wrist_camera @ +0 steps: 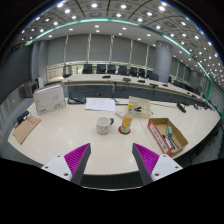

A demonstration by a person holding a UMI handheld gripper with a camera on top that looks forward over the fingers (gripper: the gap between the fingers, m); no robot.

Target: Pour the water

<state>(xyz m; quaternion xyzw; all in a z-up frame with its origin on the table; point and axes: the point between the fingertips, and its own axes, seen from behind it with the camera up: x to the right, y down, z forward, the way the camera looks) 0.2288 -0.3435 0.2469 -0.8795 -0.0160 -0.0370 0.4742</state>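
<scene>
Gripper view: tongs spread wide, with nothing between the two purple pads and nothing touched, both fingers hanging above the near edge of a pale table. Well ahead of the fingers, roughly on the line running out between them, a small cup standing upright on the table. Just beside the cup, toward the right finger's side, a bottle with an orange label, also upright, close to the cup though whether touching cannot be told. Both well apart from the fingertips, with bare tabletop in the gap. Further toward the right finger's side, an open shallow box with small items inside, too small to make out. Behind the bottle, a low tan box, and beside that a sheet of paper lying flat. On the left finger's side, a flat brown board near the table's edge, and beyond it a white machine, boxy, standing further back. Past the table, a row of dark chairs along a long desk, then tall windows with pale blinds. Overhead, a ceiling dotted with round lights and a curved teal strip.
</scene>
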